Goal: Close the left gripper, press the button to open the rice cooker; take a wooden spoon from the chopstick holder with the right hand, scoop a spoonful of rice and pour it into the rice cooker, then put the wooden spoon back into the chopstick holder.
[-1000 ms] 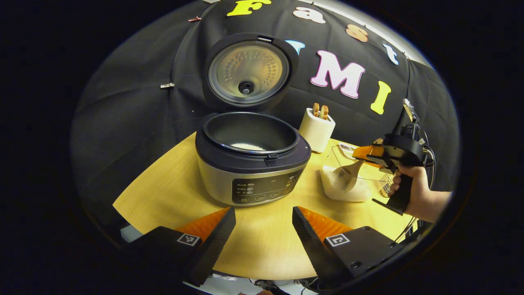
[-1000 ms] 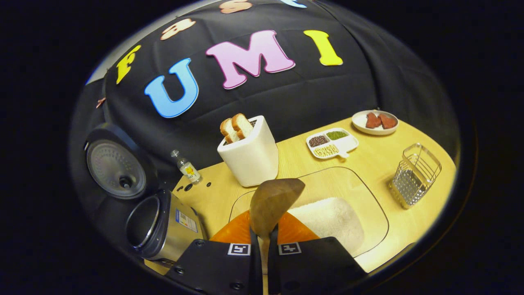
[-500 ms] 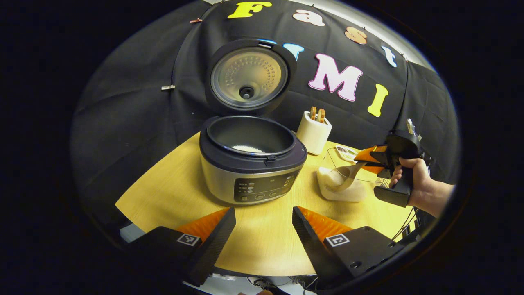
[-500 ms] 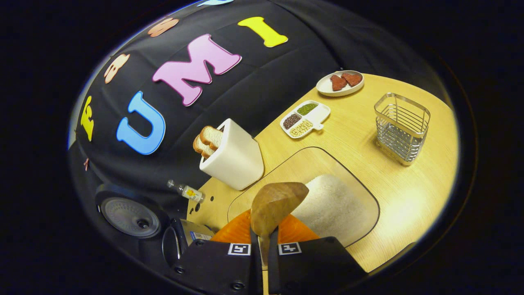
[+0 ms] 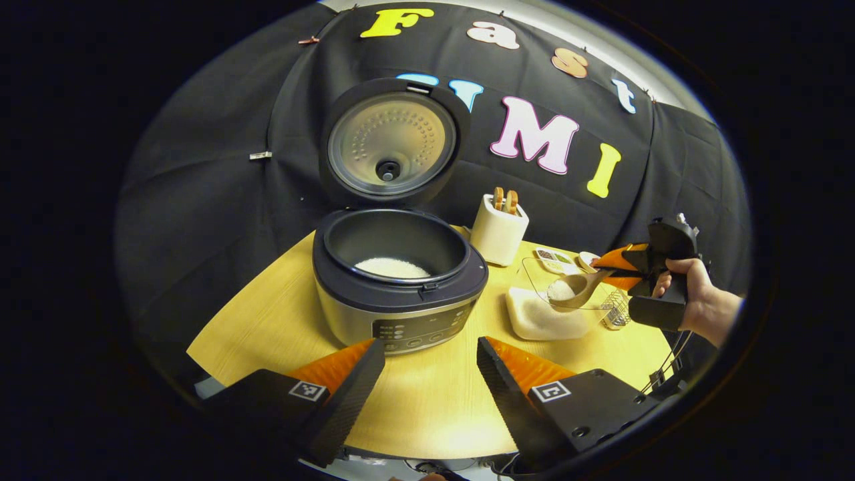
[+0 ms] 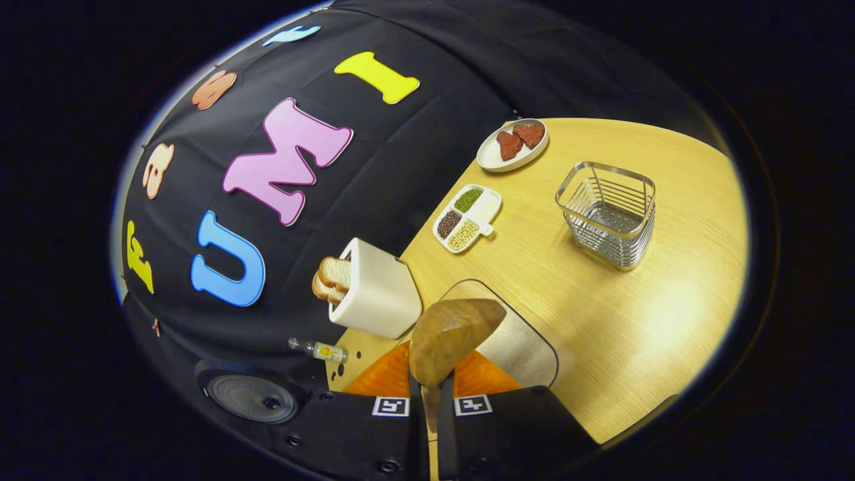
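Wooden spoon (image 5: 580, 288) is clamped by its handle in my right gripper (image 5: 618, 262), its bowl loaded with rice and held above the clear rice container (image 5: 544, 321), right of the rice cooker (image 5: 398, 280). Cooker lid (image 5: 391, 141) stands open, some rice in the pot. My left gripper (image 5: 431, 374) hangs in front of the cooker, jaws spread, holding nothing; the chopstick holder (image 6: 609, 212) stands well apart on the table (image 6: 668, 321).

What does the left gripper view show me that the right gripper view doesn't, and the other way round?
Left gripper view: rice in the open rice cooker, its button panel, rice heaped in the wooden spoon, the hand gripping the right claw. Right gripper view: a small bottle, the spoon's underside. Shared: toaster, wire basket, cooker lid, spoon.
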The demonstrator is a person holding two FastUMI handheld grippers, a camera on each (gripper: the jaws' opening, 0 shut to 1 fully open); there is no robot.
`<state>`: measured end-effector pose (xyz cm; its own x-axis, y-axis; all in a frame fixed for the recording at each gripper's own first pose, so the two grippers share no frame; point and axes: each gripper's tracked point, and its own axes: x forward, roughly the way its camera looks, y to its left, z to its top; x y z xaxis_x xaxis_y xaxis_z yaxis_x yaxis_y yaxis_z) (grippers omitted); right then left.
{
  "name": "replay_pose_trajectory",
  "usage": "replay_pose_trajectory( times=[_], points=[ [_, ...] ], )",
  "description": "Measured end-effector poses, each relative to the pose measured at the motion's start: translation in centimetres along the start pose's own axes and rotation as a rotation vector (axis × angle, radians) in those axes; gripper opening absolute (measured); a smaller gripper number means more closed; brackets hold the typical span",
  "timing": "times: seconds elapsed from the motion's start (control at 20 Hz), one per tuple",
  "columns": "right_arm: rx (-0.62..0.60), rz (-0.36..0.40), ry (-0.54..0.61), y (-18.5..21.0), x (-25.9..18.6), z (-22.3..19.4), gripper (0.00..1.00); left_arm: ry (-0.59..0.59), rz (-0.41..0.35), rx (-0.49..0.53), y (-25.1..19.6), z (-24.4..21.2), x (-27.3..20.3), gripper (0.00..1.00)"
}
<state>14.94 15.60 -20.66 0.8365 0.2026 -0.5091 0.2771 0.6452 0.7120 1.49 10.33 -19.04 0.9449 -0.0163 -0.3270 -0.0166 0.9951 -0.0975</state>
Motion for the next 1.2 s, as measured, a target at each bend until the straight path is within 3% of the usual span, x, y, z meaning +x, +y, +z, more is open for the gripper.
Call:
replay_pose_trajectory(
  times=[0.35, 0.65, 0.85, 1.2],
  points=[
    [0.088, 0.037, -0.004, 3.3, -1.6, 2.2, 0.10, -0.045, -0.013, 0.011, -0.3, 2.3, -0.3, 0.96],
    [0.129, 0.152, 0.067, 9.6, -2.5, 1.0, 0.10, -0.097, 0.025, 0.003, 1.1, 4.6, -1.1, 0.96],
    [0.162, 0.225, 0.136, 14.0, -2.7, -1.6, 0.10, -0.130, 0.065, 0.025, 2.6, 5.7, -2.2, 0.96],
    [0.164, 0.278, 0.270, 20.0, -3.4, -8.6, 0.10, -0.144, 0.085, -0.031, 4.6, 5.8, -3.9, 0.96]
  ],
)
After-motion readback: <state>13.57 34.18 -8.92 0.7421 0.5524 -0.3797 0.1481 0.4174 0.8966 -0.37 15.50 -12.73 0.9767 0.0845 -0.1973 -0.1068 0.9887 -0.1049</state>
